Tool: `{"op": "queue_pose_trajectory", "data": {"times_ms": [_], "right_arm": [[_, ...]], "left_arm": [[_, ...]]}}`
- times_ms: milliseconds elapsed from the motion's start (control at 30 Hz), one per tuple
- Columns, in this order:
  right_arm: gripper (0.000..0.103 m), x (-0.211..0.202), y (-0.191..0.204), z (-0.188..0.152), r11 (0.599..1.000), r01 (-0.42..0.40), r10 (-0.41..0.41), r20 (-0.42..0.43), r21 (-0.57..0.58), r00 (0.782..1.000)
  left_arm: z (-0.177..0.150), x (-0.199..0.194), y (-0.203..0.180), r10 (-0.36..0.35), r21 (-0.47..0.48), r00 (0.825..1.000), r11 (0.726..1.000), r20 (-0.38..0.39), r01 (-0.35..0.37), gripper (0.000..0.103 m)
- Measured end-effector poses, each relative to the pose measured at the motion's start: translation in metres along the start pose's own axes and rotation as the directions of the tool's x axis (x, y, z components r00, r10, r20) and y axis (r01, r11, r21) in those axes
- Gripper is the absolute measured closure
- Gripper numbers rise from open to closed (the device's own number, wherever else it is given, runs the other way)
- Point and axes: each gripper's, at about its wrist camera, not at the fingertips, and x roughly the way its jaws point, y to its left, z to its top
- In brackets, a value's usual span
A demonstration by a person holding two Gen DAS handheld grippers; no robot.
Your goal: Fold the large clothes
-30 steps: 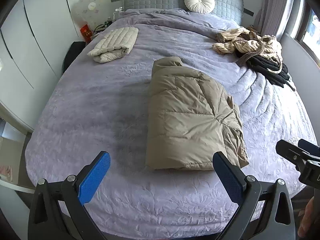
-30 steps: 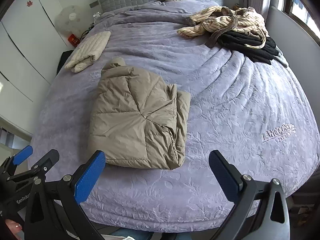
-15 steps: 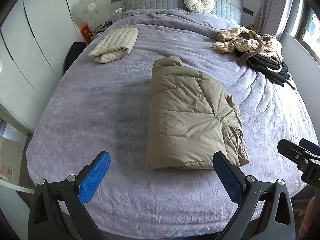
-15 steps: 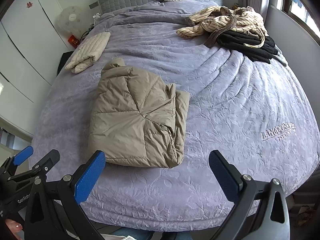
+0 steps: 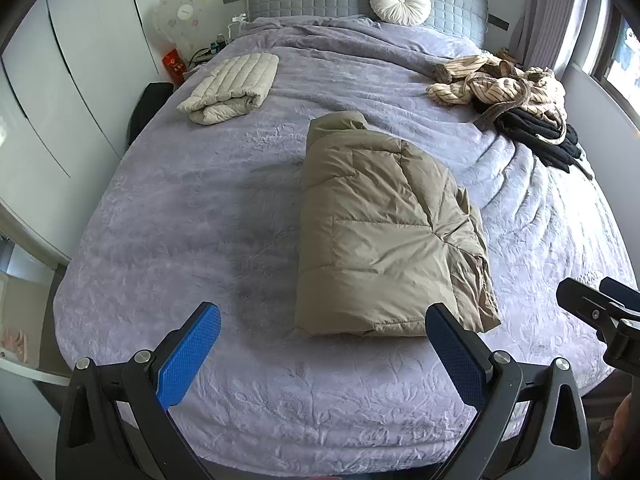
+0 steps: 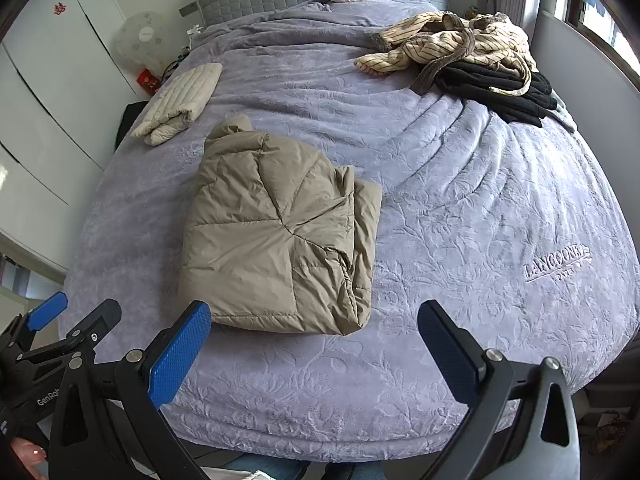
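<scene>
A tan puffer jacket [image 5: 380,232] [image 6: 276,236] lies folded into a thick rectangle in the middle of the lilac bed [image 5: 180,220] [image 6: 480,220]. My left gripper [image 5: 322,344] hangs open over the bed's near edge, a short way in front of the jacket's near hem, nothing between its blue pads. My right gripper [image 6: 314,346] is open too, just short of the jacket's near right corner. Each gripper shows at the edge of the other's view.
A folded cream quilted garment [image 5: 232,88] [image 6: 180,102] rests at the far left of the bed. A heap of striped and black clothes [image 5: 516,100] [image 6: 472,56] sits far right. A round cushion [image 5: 400,2] leans on the grey headboard; white wardrobes stand left.
Both views have shifted very slightly back from the jacket. The jacket and the other clothes lie as before, and both grippers stay open.
</scene>
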Motion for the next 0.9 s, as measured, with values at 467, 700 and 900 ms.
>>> {"op": "queue_pose_trajectory", "data": {"times_ms": [467,700,900], "right_arm": [[0.000,-0.0004,0.0027,-0.0011,1.000,0.001,-0.001,-0.001,-0.001,1.000],[0.000,-0.0011,0.0053,-0.0020,1.000,0.000,0.000,0.000,-0.001,1.000],[0.000,-0.0005,0.0043,-0.0009,1.000,0.000,0.000,-0.002,-0.002,1.000]], "left_arm": [[-0.0002,0.0004,-0.0003,0.001,-0.001,1.000,1.000,-0.002,-0.001,0.001],[-0.0004,0.0006,-0.0001,0.002,-0.001,1.000,1.000,-0.001,-0.002,0.001],[-0.0005,0.0004,0.0001,0.002,0.001,1.000,1.000,0.000,-0.002,0.001]]}}
